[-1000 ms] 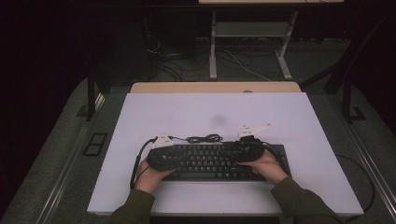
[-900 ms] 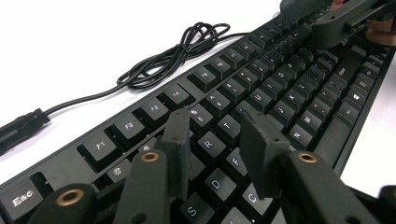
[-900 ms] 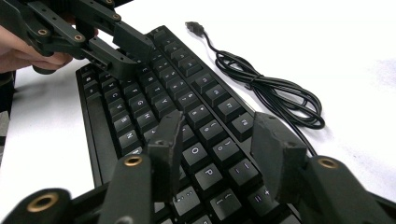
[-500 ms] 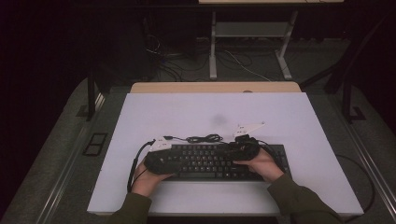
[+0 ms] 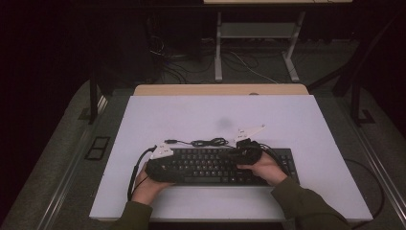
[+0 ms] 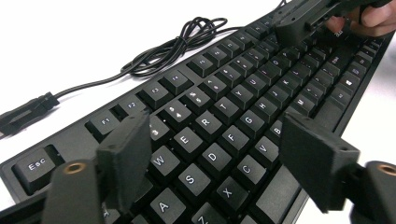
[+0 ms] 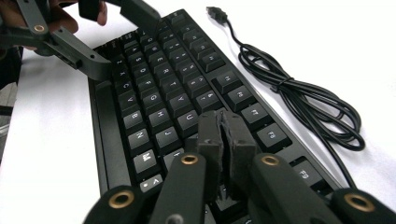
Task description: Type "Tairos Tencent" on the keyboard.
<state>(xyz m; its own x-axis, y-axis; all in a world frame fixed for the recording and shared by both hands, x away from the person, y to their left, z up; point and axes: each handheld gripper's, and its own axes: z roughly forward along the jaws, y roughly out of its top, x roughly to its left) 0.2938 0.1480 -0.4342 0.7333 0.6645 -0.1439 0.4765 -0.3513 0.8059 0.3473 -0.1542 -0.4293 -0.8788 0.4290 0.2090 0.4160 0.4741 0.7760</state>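
Nearest, at the table's (image 5: 335,143) front edge: two forearms in dark green sleeves, each hand on a gripper over a black keyboard (image 5: 215,165) lying flat across the white tabletop. Left gripper (image 6: 219,158) over the keyboard's left end, jaws spread wide and just now opening further, nothing clamped between them, letter keys from W and E down to X and C visible in the gap. Right gripper (image 7: 226,135) above the middle-right keys, pads pressed together after just closing, tips low over the keys near the U and the function row; whether touching a key, cannot tell. Just behind the keyboard, its black cable (image 5: 210,142) bunched in loose loops on the table, plug (image 7: 215,11) lying free at the end. Farther back, bare white tabletop, then a wooden strip and dark floor with cords.
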